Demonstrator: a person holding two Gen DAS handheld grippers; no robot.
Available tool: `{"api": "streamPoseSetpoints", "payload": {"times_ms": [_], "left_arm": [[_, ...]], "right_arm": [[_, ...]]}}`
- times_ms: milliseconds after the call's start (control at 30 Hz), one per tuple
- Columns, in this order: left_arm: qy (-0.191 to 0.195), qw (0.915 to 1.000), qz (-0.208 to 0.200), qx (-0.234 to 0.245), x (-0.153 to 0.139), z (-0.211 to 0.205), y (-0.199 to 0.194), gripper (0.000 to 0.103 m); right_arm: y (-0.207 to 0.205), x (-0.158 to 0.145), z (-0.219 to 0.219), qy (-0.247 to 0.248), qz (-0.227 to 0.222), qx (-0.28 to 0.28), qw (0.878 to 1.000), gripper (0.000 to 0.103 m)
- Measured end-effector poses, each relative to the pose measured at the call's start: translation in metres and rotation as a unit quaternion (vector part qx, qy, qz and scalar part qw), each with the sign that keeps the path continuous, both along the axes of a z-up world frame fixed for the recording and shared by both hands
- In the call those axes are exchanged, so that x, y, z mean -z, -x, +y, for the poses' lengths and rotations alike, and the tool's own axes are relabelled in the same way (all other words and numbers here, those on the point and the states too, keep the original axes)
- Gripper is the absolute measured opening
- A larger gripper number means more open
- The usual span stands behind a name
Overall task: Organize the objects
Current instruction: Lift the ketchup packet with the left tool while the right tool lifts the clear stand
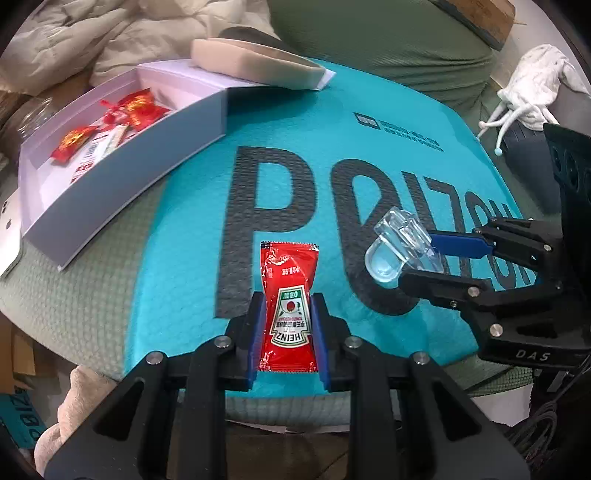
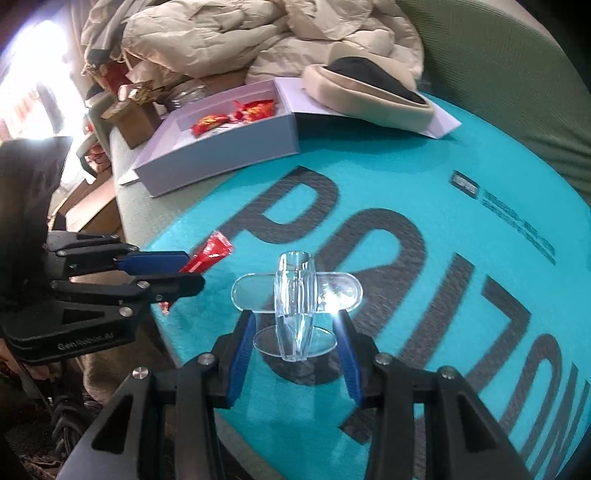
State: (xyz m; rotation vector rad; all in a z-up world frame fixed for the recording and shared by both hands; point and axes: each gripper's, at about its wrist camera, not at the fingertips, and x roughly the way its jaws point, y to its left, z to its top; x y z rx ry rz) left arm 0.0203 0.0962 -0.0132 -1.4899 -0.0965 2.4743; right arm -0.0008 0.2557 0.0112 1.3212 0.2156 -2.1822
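Observation:
My left gripper [image 1: 287, 301] is shut on a red Heinz ketchup packet [image 1: 288, 306], held above the teal mat [image 1: 184, 221]. The packet also shows in the right wrist view [image 2: 208, 254], sticking out of the left gripper [image 2: 192, 269]. My right gripper [image 2: 297, 332] is shut on a clear plastic piece [image 2: 295, 299] with a tube and flat oval wings. In the left wrist view that clear piece [image 1: 400, 247] is held at the right gripper's tips [image 1: 421, 258]. An open white box [image 1: 110, 162] at far left holds several red packets [image 1: 136, 107].
A beige cap [image 1: 255, 62] lies on the box lid [image 1: 325, 75] at the back. A cream quilt [image 2: 240, 33] is piled behind the box [image 2: 221, 151]. Green cushion [image 1: 388, 40] is at the back, white cloth [image 1: 535, 85] at far right. Cardboard boxes [image 2: 136, 118] stand left.

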Motion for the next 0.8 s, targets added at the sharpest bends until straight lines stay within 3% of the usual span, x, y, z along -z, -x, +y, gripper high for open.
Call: {"api": "streamPoseSetpoints", "payload": {"times_ms": [367, 800], "left_arm": [[0.011, 0.9981, 0.002, -0.060, -0.004, -0.044, -0.022, 0.023], [0.014, 0.9949, 0.009, -0.100, -0.012, -0.083, -0.041, 0.023]], "right_arm": [[-0.007, -0.004, -0.059, -0.003, 0.005, -0.088, 0.996, 0.044], [-0.015, -0.007, -0.104, 0.003, 0.007, -0.142, 0.990, 0.044]]}}
